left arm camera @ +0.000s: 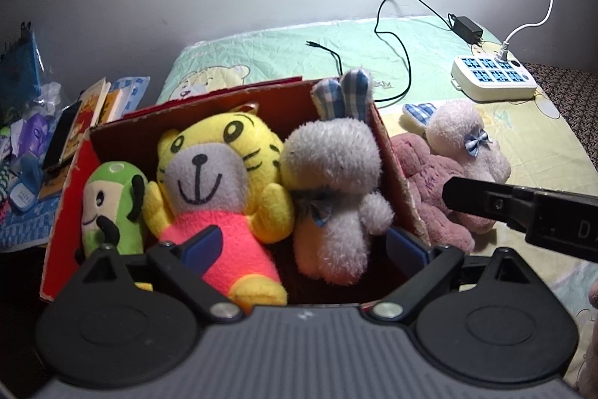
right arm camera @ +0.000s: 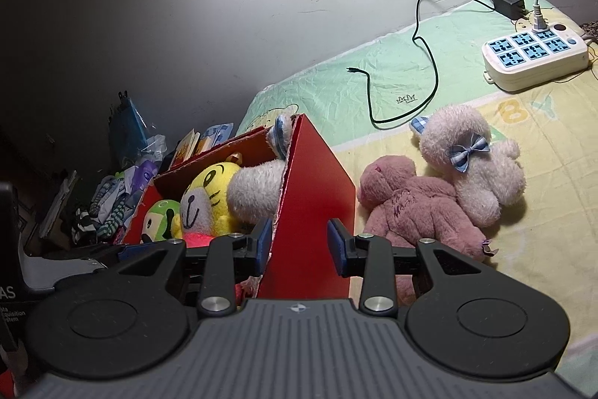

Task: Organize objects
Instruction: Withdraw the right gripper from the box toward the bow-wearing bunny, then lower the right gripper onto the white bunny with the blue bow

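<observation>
A red cardboard box (left arm camera: 67, 197) on the bed holds a green plush (left arm camera: 112, 200), a yellow tiger plush (left arm camera: 220, 174) and a white rabbit plush (left arm camera: 332, 182). My left gripper (left arm camera: 304, 245) hangs open over the box, its blue pads either side of the tiger's legs and the rabbit, gripping nothing. My right gripper (right arm camera: 299, 243) is open and straddles the right wall of the box (right arm camera: 310, 197), one finger inside and one outside. Outside on the bedsheet, just right of the box, lie a pink plush (right arm camera: 415, 208) and a white plush with a blue bow (right arm camera: 474, 167), touching each other.
A white power strip (right arm camera: 534, 58) with a black adapter (right arm camera: 506, 0) and a loose black cable (right arm camera: 433, 62) lies at the far right of the bed. Books (left arm camera: 88, 114) and a pile of clothes and bags (left arm camera: 22, 144) crowd the space left of the box. The wall stands close behind.
</observation>
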Demonstrator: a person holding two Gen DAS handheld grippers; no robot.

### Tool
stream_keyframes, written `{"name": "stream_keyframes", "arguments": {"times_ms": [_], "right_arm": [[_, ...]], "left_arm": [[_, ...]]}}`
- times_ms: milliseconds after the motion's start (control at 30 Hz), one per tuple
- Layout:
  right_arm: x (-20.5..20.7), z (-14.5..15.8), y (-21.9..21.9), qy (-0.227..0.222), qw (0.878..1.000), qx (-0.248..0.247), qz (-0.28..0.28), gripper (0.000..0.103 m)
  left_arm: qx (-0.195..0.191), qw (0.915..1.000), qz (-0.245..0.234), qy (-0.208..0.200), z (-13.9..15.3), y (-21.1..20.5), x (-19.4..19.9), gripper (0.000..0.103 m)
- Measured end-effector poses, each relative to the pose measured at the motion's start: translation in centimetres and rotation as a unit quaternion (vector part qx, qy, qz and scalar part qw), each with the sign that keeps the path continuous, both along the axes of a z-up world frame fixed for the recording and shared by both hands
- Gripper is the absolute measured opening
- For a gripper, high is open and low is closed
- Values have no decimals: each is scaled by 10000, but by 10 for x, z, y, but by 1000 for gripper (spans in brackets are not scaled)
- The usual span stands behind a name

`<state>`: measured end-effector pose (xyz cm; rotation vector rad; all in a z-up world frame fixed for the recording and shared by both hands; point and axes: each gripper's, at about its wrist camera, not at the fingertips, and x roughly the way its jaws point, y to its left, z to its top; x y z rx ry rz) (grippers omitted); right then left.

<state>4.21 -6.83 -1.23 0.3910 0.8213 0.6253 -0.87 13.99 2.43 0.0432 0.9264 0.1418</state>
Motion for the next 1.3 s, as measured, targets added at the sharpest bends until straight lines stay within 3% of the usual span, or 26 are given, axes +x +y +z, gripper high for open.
{"name": "stream_keyframes", "arguments": {"times_ms": [267, 500, 733, 1067, 1300], "right_arm": [[3, -6, -14, 114, 9998, 0, 155, 37], [8, -9, -34, 153, 9997, 35, 174, 37], [10, -11, -49, 187, 9993, 170, 267, 38], [10, -13, -78, 189, 9995, 220, 132, 38], [5, -15, -98, 192, 9996, 191, -35, 38]], "left_arm": [[111, 9996, 247, 70, -1, -13, 4, 95], [444, 9977, 509, 51, -1, -29, 4, 95], [614, 9956, 692, -122, 14, -41, 1, 95], [906, 9948, 385, -257, 23, -83, -1, 101], [844, 9961, 143, -233, 19, -108, 2, 101]]}}
